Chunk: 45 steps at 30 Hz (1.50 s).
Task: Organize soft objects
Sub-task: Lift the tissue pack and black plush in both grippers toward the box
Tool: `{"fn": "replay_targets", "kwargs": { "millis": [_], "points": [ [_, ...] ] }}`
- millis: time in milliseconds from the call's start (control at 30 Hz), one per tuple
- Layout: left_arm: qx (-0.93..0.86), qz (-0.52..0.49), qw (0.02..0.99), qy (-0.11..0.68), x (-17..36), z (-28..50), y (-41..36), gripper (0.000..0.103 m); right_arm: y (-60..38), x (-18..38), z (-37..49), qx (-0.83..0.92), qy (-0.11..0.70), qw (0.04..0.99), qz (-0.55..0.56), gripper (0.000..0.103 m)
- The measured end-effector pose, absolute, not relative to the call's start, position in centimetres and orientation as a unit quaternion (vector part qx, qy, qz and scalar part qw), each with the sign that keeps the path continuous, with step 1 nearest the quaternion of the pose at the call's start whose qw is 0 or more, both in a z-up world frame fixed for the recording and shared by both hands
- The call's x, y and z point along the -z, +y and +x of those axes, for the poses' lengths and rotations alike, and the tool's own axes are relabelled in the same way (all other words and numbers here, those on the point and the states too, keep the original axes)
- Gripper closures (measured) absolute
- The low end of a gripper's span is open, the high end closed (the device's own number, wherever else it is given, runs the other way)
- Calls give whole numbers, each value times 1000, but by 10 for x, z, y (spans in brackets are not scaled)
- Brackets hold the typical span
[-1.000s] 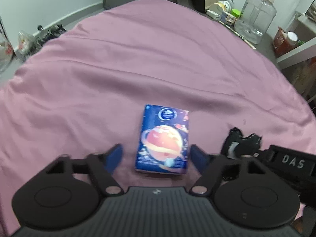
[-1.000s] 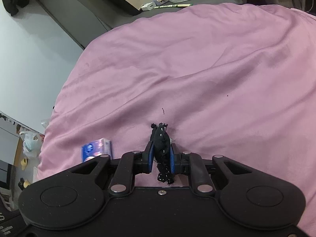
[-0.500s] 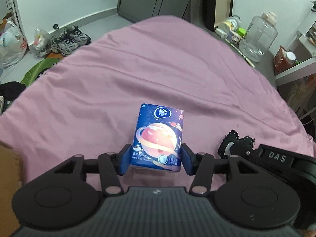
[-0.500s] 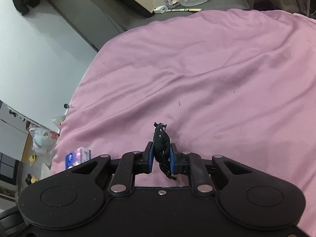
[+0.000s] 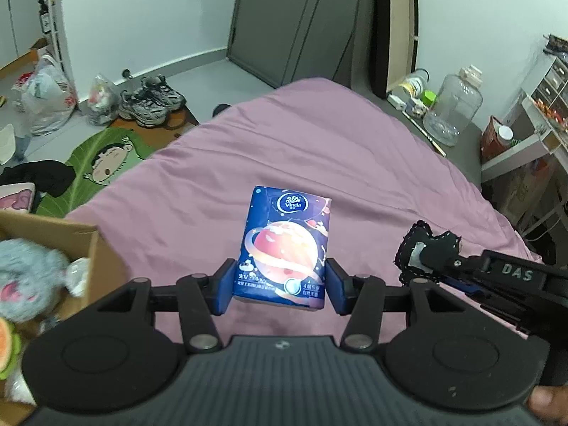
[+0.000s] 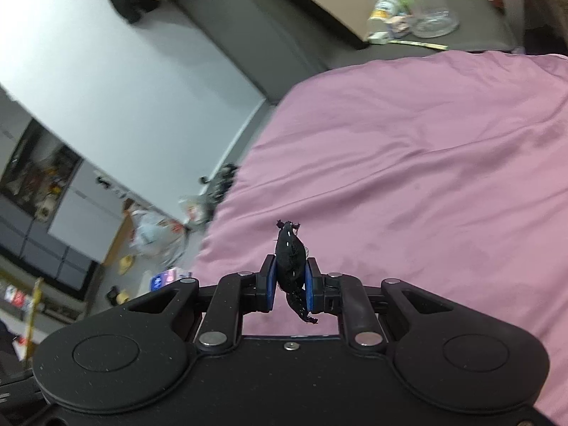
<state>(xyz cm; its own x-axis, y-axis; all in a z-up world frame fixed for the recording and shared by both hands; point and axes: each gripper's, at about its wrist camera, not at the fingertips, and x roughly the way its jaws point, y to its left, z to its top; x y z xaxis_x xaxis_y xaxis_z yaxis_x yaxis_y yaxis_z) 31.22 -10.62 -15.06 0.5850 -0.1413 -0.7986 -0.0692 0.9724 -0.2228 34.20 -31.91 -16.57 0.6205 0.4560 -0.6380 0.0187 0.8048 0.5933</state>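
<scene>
My left gripper (image 5: 280,289) pinches the tissue pack (image 5: 284,248) by its sides, lifted off the pink bedsheet (image 5: 319,149) toward the cardboard box (image 5: 53,234), while my right gripper (image 6: 290,285) is clamped tight on the black fabric piece (image 6: 289,259), carried clear too.

Both wrist cameras are looking steeply down along their grippers from close above, sharing the pink bed (image 5: 319,149).

Tissue pack (image 5: 284,248) above bed (image 5: 355,149); cardboard box (image 5: 81,248) left; jug (image 5: 452,106) behind.
</scene>
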Motion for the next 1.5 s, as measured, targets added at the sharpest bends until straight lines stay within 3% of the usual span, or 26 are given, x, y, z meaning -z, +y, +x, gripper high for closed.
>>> {"fn": "replay_targets", "kwargs": {
  "millis": [1500],
  "points": [
    [-46, -174, 899, 399, 93, 185, 50, 51, -161, 83, 271, -226, 420, 853, 213, 86]
  ]
}}
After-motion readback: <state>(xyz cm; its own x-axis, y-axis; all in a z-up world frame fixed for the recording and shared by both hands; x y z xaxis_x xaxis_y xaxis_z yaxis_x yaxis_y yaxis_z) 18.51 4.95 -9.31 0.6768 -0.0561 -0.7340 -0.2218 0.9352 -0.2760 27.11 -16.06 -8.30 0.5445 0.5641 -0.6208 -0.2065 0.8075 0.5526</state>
